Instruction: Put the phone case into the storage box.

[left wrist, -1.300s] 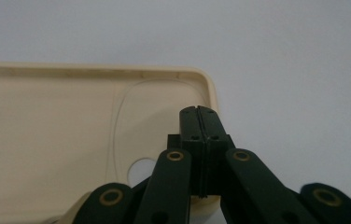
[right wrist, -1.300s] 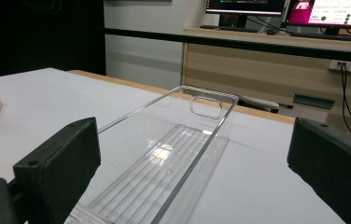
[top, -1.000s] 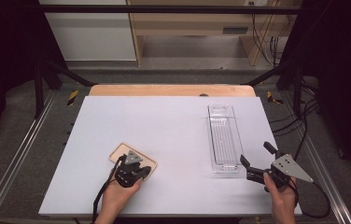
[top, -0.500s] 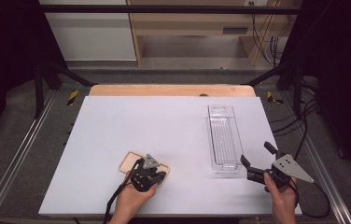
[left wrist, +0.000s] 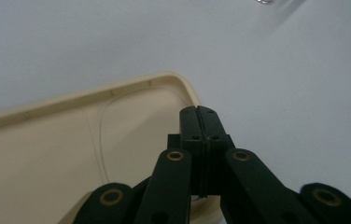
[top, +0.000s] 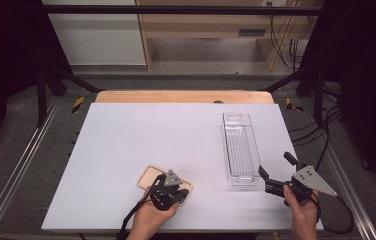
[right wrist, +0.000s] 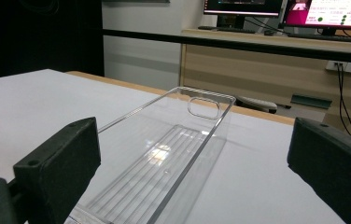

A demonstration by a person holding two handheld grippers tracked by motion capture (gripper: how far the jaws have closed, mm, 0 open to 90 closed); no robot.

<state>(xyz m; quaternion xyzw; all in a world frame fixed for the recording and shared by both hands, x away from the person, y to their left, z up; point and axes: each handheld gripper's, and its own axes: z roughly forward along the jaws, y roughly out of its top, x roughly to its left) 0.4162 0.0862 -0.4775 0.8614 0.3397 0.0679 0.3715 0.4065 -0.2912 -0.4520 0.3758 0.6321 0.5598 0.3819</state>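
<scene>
Beige tray point(top: 148, 177): lower centre of frame, on table point(top: 141, 130), left tool point(top: 178, 195) clamped shut on its rim (transfer unfinished). Clear bin point(top: 239, 150): centre right; right tool point(top: 276, 172) gaping, empty, beside its near end.

We see a matt white table point(top: 126, 150) with a smooth, paper-like surface. On it lies a cream tray point(left wrist: 47, 154) of smooth, slightly satin plastic, and a clear bin point(right wrist: 164, 158) of glossy, ribbed transparent plastic. Each tool point(left wrist: 197, 114) has matt black jaws with brass-coloured rivets.
</scene>
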